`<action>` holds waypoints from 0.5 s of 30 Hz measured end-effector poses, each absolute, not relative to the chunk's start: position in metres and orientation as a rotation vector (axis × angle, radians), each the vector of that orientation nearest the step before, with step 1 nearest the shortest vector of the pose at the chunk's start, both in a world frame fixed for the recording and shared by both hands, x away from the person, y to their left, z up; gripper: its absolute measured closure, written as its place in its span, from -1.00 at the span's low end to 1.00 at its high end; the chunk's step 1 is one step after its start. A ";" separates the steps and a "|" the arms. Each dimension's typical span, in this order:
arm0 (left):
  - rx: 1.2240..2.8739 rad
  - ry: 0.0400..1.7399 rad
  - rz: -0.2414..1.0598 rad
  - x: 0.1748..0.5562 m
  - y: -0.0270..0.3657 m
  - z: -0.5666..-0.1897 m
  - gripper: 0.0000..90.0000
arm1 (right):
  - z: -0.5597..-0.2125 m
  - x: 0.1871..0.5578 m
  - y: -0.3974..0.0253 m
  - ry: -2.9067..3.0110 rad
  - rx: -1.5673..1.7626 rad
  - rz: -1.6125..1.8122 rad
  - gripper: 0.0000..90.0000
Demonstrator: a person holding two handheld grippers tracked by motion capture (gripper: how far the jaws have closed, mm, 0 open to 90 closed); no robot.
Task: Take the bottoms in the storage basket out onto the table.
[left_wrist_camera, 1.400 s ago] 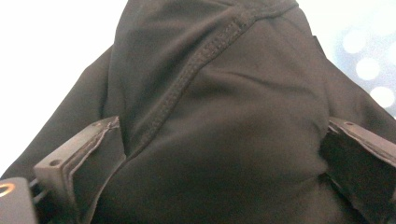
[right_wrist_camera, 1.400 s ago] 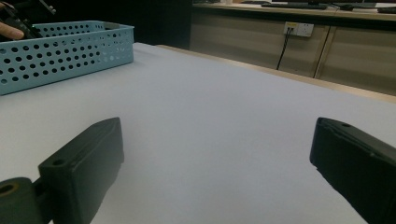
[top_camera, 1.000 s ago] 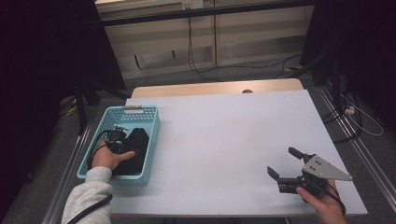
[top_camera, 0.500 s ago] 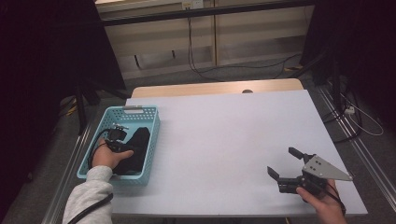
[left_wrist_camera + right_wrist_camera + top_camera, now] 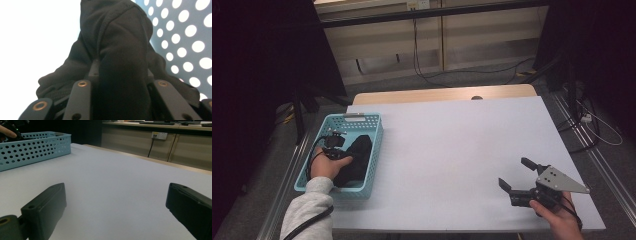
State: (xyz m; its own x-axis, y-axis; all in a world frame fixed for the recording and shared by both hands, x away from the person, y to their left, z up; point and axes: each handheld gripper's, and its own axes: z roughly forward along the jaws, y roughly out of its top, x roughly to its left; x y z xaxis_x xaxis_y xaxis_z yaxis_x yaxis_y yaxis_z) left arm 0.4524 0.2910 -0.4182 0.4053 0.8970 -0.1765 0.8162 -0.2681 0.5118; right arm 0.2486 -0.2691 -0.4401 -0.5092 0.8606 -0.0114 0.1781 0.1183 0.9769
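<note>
A black cloth (image 5: 358, 154) lies bunched inside a light blue perforated basket (image 5: 357, 118) at the table's left edge. My left gripper (image 5: 347, 156) reaches into the basket from the near side, its jaws sunk in the cloth. In the left gripper view a thick fold of the black cloth (image 5: 120, 37) is pinched between the jaws of the left gripper (image 5: 122, 71), with the basket wall (image 5: 190, 45) behind. My right gripper (image 5: 512, 171) rests low over the table's near right corner, open and holding nothing. The right gripper (image 5: 116, 192) points across the white surface toward the basket (image 5: 32, 147).
The white table top (image 5: 452, 145) stretches between the basket and the right gripper. A wooden strip (image 5: 442, 93) runs along its far edge. Beyond it are cabinets and hanging cables (image 5: 417, 45). A metal rail (image 5: 607, 165) lies on the floor at the right.
The left hand has shifted slightly farther into the basket with the cloth. The right gripper has stayed put.
</note>
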 end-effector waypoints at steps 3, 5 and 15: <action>2.142 1.456 0.215 0.454 0.290 -0.413 0.51 | -0.440 0.249 -0.269 1.786 1.010 1.432 -0.95; 2.134 1.458 0.226 0.454 0.290 -0.408 0.52 | -0.440 0.249 -0.269 1.786 1.011 1.432 -0.95; 2.011 1.421 0.253 0.454 0.290 -0.365 0.53 | -0.440 0.248 -0.270 1.781 1.016 1.438 -0.95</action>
State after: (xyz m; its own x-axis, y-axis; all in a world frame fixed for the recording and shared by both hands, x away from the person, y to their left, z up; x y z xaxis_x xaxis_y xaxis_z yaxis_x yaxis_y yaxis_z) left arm 0.4541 0.2899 -0.3649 0.3926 0.8963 -0.2062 0.7699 -0.1977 0.6068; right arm 0.2483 -0.2696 -0.4401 -0.5067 0.8621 -0.0030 0.1788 0.1085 0.9779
